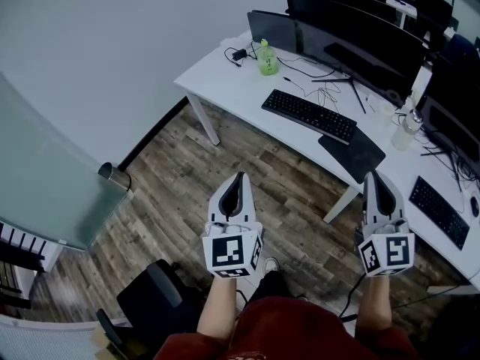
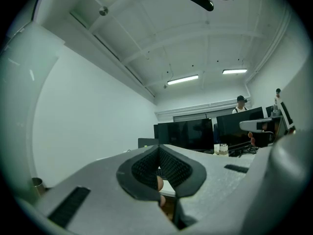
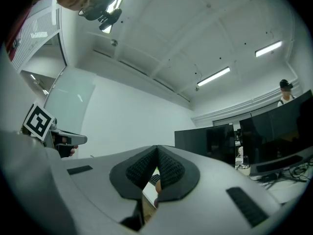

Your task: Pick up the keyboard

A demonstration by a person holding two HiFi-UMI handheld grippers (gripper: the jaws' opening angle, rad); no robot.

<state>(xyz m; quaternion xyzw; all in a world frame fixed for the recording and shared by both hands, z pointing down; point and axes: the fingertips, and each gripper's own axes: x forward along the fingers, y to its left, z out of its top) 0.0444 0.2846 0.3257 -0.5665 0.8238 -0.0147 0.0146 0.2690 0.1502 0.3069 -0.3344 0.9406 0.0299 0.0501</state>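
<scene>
Now, left gripper (image 1: 239, 178) and right gripper (image 1: 373, 177): jaws pressed together, nothing between them. Both pointing toward desk (image 1: 217, 67), held off its front edge, not touching. Keyboard (image 1: 308, 115) flat on desk, near front edge, before monitors (image 1: 352, 36). Green bottle (image 1: 268, 58) on desk, near left end.

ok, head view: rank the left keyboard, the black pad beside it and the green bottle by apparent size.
1. keyboard: longest.
2. black pad: shorter but wider. It covers nearly as much, so its order against the keyboard is loose.
3. green bottle: clearly smallest, though also farthest from the camera.
</scene>
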